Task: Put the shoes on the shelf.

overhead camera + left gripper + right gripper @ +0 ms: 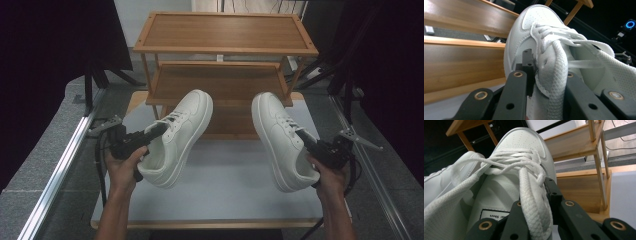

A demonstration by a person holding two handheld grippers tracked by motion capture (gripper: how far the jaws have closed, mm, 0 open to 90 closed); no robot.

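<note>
Two white lace-up sneakers hang in the air above the white tabletop (220, 185). My left gripper (161, 129) is shut on the side wall of the left sneaker (181, 135), beside its laces, and holds it tilted with the toe up and away. In the left gripper view that same sneaker (536, 27) has its upper clamped between the black jaws of the left gripper (544, 72). My right gripper (304, 137) is shut on the lace-side edge of the right sneaker (280, 135). The right gripper view looks into the right sneaker (521, 147), whose collar is pinched by the right gripper (536, 202).
A three-tier wooden shoe rack (225, 32) stands just beyond the sneakers, its shelves bare. Aluminium rails (65, 165) run along both sides of the table. Black drapes close off left and right.
</note>
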